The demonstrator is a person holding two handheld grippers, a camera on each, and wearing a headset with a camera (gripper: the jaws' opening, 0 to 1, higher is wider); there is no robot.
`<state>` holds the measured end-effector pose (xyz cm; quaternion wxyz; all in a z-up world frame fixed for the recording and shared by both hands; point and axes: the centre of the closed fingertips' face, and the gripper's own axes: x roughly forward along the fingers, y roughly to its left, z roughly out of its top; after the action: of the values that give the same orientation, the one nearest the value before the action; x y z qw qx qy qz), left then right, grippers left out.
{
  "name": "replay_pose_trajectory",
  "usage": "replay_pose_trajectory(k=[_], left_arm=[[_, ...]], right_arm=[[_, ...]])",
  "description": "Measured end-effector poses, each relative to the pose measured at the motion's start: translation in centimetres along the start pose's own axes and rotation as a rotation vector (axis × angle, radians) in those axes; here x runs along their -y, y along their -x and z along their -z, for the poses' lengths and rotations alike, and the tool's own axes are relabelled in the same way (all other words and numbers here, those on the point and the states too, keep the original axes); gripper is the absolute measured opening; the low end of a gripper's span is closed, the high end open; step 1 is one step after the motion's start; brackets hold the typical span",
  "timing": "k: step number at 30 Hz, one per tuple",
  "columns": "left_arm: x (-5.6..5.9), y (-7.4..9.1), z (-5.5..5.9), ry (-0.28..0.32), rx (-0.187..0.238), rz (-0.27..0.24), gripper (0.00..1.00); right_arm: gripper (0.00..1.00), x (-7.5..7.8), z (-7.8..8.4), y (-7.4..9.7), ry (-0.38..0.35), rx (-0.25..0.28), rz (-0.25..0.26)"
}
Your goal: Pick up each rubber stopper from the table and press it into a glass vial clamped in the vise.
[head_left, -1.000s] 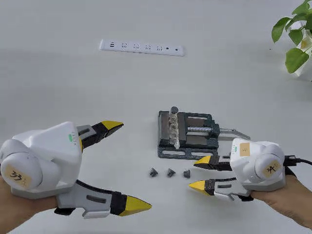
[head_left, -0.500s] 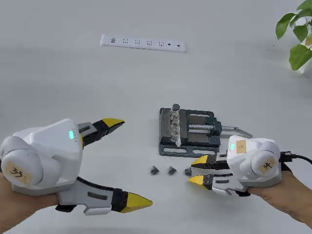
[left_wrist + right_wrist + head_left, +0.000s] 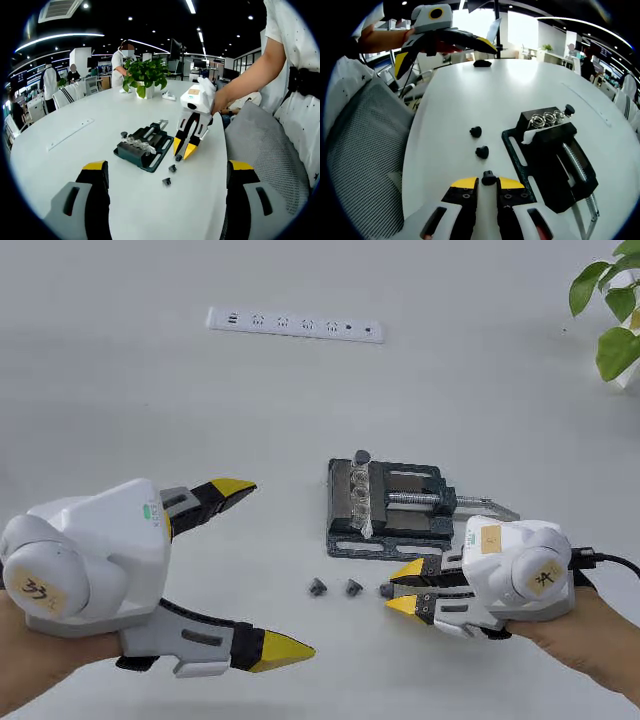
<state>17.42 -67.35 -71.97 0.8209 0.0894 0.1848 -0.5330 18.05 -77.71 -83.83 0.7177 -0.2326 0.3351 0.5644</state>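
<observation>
We are at the pick-up step: the right gripper sits low over the table, its jaws drawn in to a small gap, with the nearest stopper lying right at the yellow tips. As far as we can judge it is bracketed but not pinched. The other two stoppers lie in a row beside it, just in front of the vise, which holds a line of vials upright between its jaws. The left gripper hangs well off to the side, spread wide and holding nothing. Next we would nudge the right gripper a touch forward so the tips pass the stopper's body, close until it is firm, then lift and carry it over an open vial mouth — keeping it upright so it seats squarely.
</observation>
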Motion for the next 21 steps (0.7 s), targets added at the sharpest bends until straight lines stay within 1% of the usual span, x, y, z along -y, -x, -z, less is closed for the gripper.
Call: replay_pose_trajectory(k=[2,14,17,21], left_arm=[[0.0,-0.1,0.0,0.0,0.001,0.001,0.98],[0.1,-0.2,-0.2,-0.006,0.004,0.006,0.98],[0.2,-0.2,-0.2,-0.008,0.006,0.006,0.97],[0.3,-0.2,-0.3,-0.011,0.007,0.009,0.96]], right_arm=[[0.08,0.2,0.1,0.0,0.003,0.0,0.007],[0.07,0.0,-0.1,0.1,0.013,-0.002,0.004],[0.07,-0.2,-0.3,0.4,0.016,0.001,0.003],[0.07,-0.6,-0.9,1.3,0.03,0.012,-0.006]])
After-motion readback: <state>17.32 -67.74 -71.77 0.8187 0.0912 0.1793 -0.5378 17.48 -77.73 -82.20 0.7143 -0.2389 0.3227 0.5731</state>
